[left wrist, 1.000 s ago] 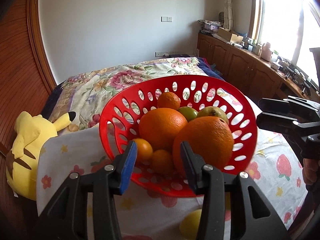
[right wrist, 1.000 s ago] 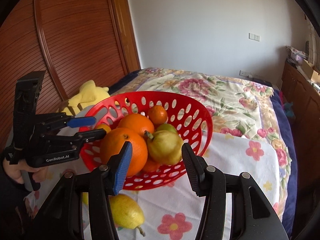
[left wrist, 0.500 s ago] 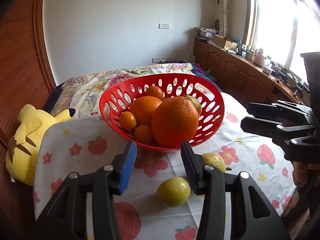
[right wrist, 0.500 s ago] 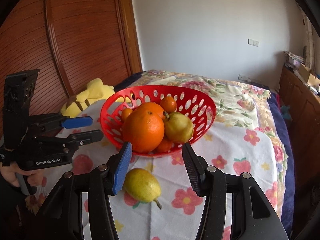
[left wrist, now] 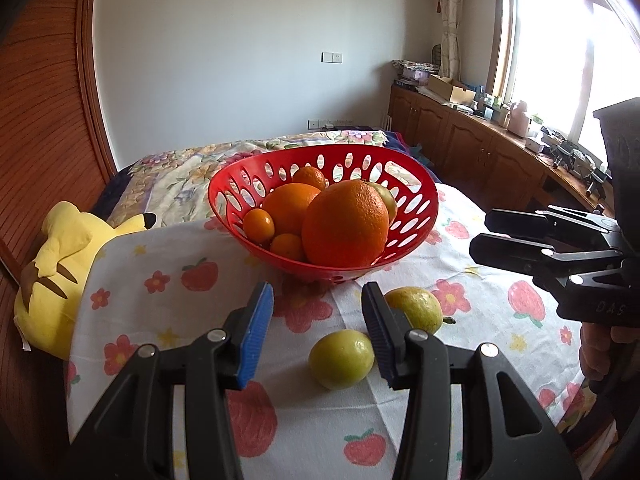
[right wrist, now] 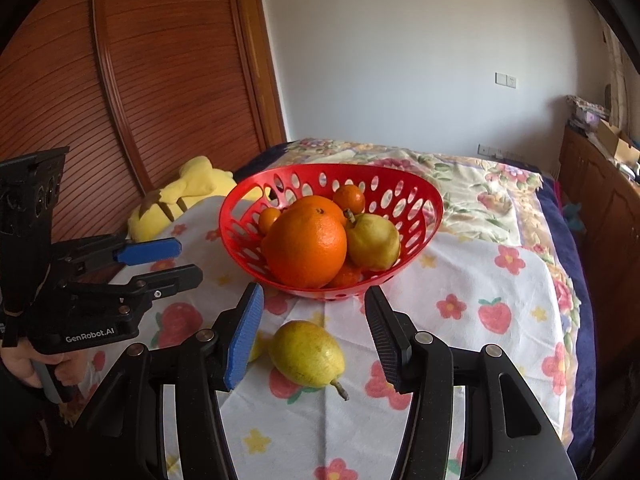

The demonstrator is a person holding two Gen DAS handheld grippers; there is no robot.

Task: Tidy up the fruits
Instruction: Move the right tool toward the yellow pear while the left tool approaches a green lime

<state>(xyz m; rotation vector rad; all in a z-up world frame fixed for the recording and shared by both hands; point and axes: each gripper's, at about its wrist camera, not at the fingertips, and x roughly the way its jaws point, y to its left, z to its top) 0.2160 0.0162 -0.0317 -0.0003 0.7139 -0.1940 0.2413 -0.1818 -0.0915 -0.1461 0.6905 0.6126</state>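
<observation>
A red perforated basket (left wrist: 424, 204) (right wrist: 428, 208) stands on the flowered cloth and holds a big orange (left wrist: 345, 229) (right wrist: 306, 245), several smaller oranges and a pear (right wrist: 373, 241). A round yellow-green fruit (left wrist: 341, 358) and a yellow pear (left wrist: 416, 309) (right wrist: 306, 353) lie on the cloth in front of the basket. My left gripper (left wrist: 318, 334) is open and empty, just left of the round fruit. My right gripper (right wrist: 314, 336) is open and empty, above the loose pear. Each gripper shows in the other's view, the left (right wrist: 160, 262) and the right (left wrist: 492, 236).
A yellow plush toy (left wrist: 60, 264) (right wrist: 180, 204) lies at the cloth's left edge by a wooden wardrobe (right wrist: 140, 80). A bed with a flowered quilt (right wrist: 480, 184) is behind the basket. Wooden cabinets (left wrist: 480, 152) run under the window at right.
Both grippers have pulled back and up from the basket, open throughout. The basket now looks smaller and the two loose fruits in front of it have come into view.
</observation>
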